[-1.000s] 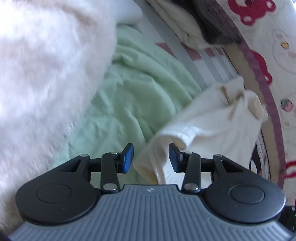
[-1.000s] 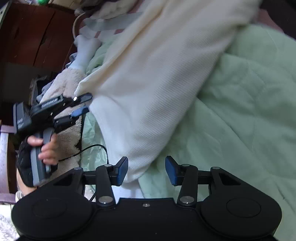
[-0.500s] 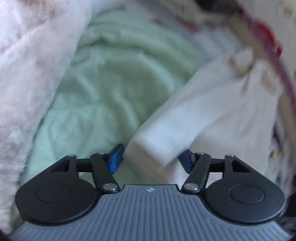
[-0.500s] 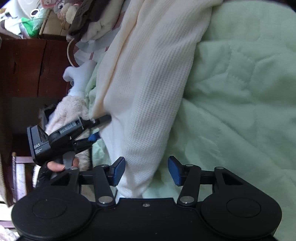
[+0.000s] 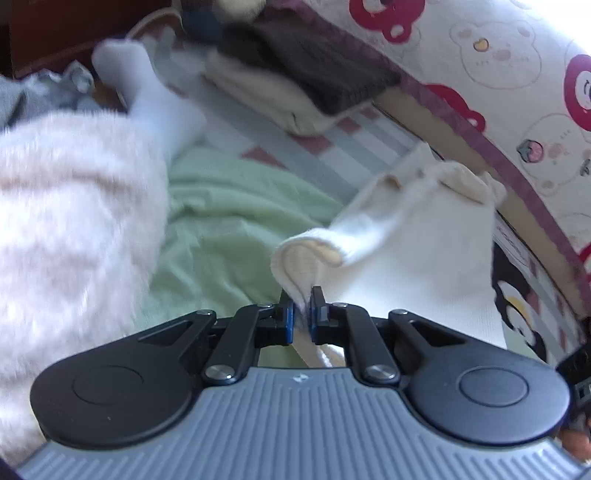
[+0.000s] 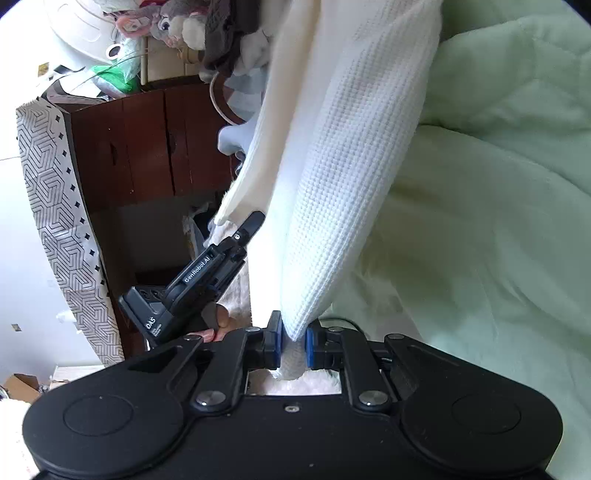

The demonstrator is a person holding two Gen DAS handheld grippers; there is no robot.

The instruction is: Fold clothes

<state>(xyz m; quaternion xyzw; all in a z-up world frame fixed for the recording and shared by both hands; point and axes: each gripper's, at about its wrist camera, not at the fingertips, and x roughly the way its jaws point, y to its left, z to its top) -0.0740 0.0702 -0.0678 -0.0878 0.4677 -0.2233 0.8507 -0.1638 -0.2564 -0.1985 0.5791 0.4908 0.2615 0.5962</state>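
A cream waffle-knit garment (image 6: 343,155) hangs stretched above a pale green quilt (image 6: 498,229). My right gripper (image 6: 293,345) is shut on one bottom corner of it. In the left wrist view the same cream garment (image 5: 417,243) runs away to the right, and my left gripper (image 5: 301,314) is shut on a rolled hem edge. The right wrist view also shows the left gripper (image 6: 255,221) from the side, touching the other edge of the cloth, with a person's fingers (image 6: 221,319) on its handle.
A fluffy pinkish-white blanket (image 5: 70,229) bulks at the left. Folded cream and brown clothes (image 5: 306,81) lie stacked at the back beside a cartoon-print wall (image 5: 517,92). A dark wooden cabinet (image 6: 147,147) stands beyond the bed's edge, with plush toys (image 6: 177,22) on top.
Both grippers went from open to shut, each closing on an edge of the cream garment. The cloth has been lifted and now hangs taut between them.
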